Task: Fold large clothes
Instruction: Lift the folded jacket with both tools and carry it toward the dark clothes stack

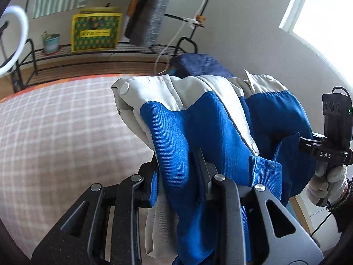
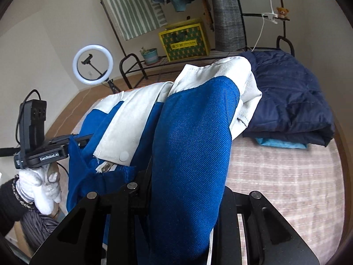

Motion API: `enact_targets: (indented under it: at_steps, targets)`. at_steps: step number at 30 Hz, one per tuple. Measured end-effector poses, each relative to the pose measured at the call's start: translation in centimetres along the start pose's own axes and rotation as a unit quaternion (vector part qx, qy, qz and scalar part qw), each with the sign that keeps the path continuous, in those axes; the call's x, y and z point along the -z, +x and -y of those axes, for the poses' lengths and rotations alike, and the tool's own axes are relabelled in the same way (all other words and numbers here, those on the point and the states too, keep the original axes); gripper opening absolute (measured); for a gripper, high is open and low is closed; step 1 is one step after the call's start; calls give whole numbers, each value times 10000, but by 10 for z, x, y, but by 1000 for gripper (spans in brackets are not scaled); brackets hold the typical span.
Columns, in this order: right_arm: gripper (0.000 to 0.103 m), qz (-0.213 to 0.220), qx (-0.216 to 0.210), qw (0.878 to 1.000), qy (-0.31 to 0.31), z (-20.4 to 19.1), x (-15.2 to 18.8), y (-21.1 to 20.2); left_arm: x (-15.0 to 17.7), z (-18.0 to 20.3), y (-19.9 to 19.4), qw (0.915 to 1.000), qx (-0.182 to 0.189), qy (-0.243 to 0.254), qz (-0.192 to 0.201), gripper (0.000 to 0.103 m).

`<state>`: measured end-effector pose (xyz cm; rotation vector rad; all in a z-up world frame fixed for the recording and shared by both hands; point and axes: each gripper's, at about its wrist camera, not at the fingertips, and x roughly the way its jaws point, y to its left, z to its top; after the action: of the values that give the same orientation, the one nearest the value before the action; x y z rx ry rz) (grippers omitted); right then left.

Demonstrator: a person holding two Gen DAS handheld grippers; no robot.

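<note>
A blue and off-white jacket [image 1: 194, 123] with snap buttons hangs bunched between both grippers, lifted above the checked bed cover [image 1: 55, 128]. My left gripper [image 1: 185, 165] is shut on a fold of its blue cloth, which drapes over and hides the fingertips. My right gripper [image 2: 187, 176] is shut on another blue part of the jacket [image 2: 194, 137], its fingertips hidden too. Each gripper shows in the other's view: the right one [image 1: 331, 152] at the far right, the left one [image 2: 44, 152] at the far left, both in white-gloved hands.
A folded navy quilted jacket [image 2: 291, 97] lies on a light blue garment [image 2: 280, 143] at the far right of the bed. Behind stand a black clothes rack [image 2: 136, 66] with a yellow box [image 2: 185, 40] and potted plant [image 2: 150, 55], and a ring light [image 2: 92, 64].
</note>
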<state>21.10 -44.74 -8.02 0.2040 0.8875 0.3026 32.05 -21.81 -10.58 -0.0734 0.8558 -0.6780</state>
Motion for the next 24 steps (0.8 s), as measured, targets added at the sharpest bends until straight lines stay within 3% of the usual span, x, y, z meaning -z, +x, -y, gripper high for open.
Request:
enact_targets:
  at_steps: [13,24]
  targets:
    - [26,646,707,9952,221,100,-49,-75,-95,108,79,9969,547,508,265,26]
    - [26,1267,998,9869,-96,152,-133,-90,-194,134,136,9922,597,658,879,26]
